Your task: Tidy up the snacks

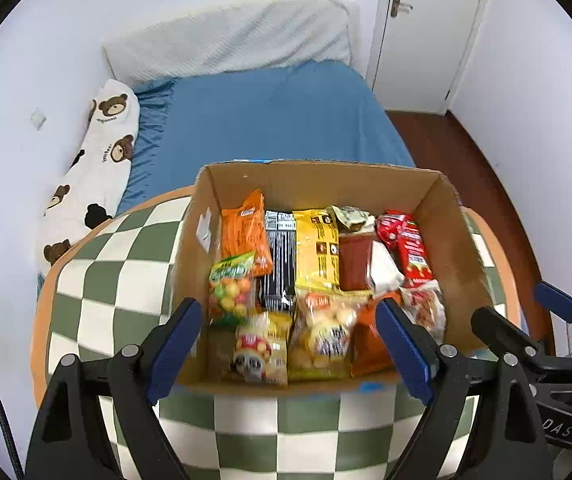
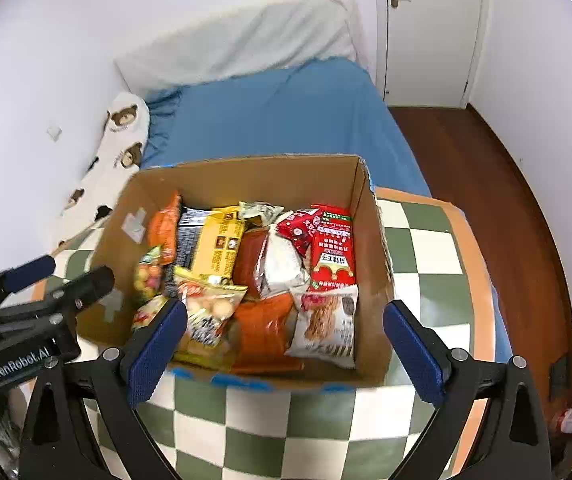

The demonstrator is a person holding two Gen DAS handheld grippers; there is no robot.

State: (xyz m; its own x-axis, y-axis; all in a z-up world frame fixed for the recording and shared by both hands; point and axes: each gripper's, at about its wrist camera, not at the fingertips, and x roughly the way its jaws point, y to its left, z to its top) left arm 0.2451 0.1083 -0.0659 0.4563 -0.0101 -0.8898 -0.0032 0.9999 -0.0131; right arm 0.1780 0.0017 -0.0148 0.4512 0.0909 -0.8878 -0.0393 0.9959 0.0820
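Both grippers — left gripper (image 1: pixel 290 340), right gripper (image 2: pixel 284 344) — empty, spread above snack-filled cardboard box (image 1: pixel 458 240).

"genrobot.ai" stands on the left gripper (image 2: pixel 74 280) body; packet print is too small to read.

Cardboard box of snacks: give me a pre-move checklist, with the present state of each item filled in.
1. Left gripper open and empty: ok.
2. Right gripper open and empty: ok.
3. Cardboard box open-topped and upright on the checkered cushion: ok.
4. Packets inside the box, none left out on the cushion: ok in both views.
5. Packets in tidy rows: not ok; the white packet and the orange packet lie tilted across others.
6. Grippers clear of each other: ok, side by side and apart.
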